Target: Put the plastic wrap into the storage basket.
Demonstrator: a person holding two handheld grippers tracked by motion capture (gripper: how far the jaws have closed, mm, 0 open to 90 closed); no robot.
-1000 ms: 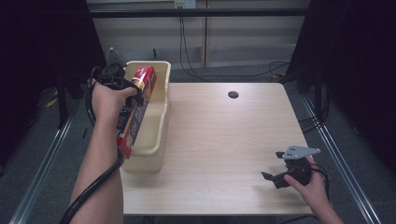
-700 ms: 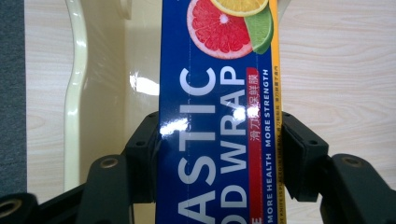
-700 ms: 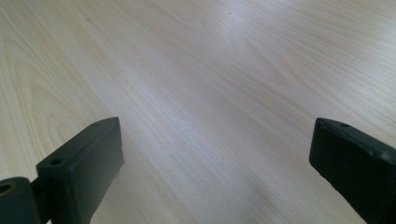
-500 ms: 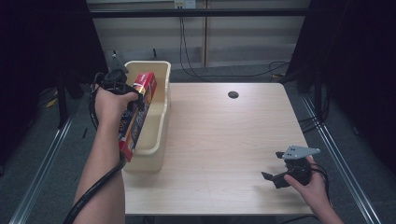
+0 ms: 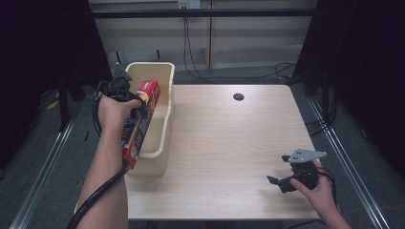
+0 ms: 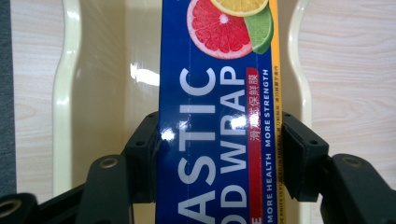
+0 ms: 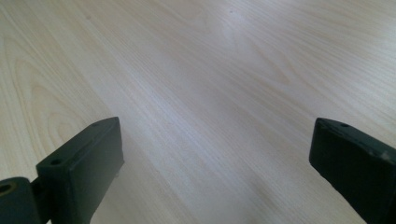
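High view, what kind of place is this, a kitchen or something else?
Probably a lab or recording booth, not a kitchen: a bare light wooden table with a cable hole, black curtains on both sides, loose black cables on the grey floor behind.

Left gripper clamped, right gripper agape

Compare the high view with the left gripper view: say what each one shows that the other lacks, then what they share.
High view alone: the right gripper with open jaws resting low near the table's front right corner, a dark round hole in the tabletop, and the floor around.

Left gripper view alone: the box's print, with citrus slices and the words "MORE STRENGTH".

Shared: the left gripper clamped on the plastic wrap box, above the cream bin.
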